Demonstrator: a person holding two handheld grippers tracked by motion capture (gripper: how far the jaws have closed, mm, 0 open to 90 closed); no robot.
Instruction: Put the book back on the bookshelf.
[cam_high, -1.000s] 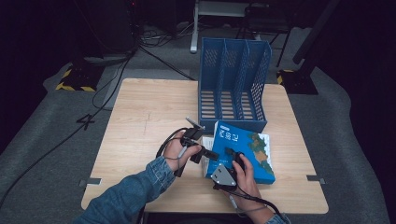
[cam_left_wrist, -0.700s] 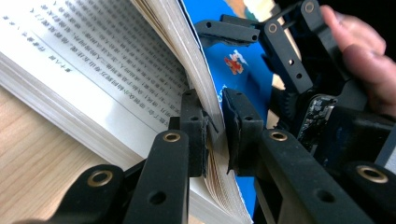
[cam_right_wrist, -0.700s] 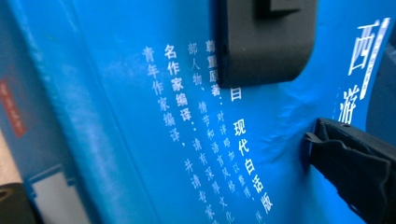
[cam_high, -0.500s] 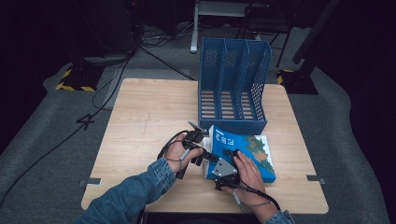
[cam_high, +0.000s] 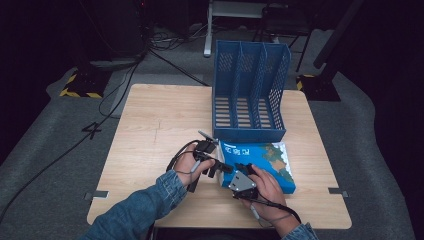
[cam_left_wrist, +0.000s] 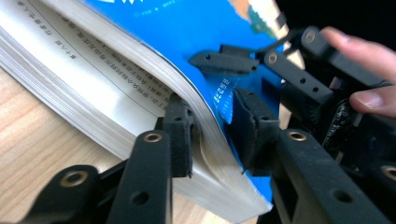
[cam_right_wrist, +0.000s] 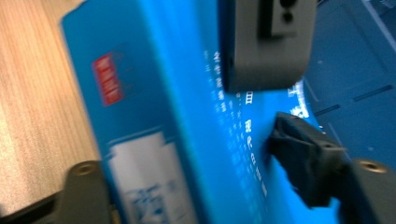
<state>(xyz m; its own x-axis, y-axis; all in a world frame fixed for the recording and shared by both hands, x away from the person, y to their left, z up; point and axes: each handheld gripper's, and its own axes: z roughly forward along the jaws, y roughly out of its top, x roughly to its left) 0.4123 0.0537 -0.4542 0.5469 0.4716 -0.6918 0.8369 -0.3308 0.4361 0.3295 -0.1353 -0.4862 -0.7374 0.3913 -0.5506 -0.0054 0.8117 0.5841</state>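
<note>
A thick blue book (cam_high: 265, 157) lies on the wooden table (cam_high: 160, 120) in front of a blue file rack (cam_high: 250, 95). My left gripper (cam_high: 216, 167) sits at the book's near left corner. In the left gripper view a curled-up bundle of cover and pages (cam_left_wrist: 205, 107) stands between its jaws (cam_left_wrist: 212, 135), which have just been opening and look loose around it. My right gripper (cam_high: 243, 172) has just been closing. It holds the book's spine (cam_right_wrist: 154, 116) from the near edge, one pad (cam_right_wrist: 299, 158) on the cover and the other jaw under the book.
The file rack stands upright at the table's far right with several empty slots. Bare wood stretches left of the book. Cables trail over the grey floor behind the table. The person's sleeve (cam_high: 145, 205) comes in from the near edge.
The right hand has shifted slightly toward the book's near left corner. The left hand stays beside that corner, and the book's left edge looks raised.
</note>
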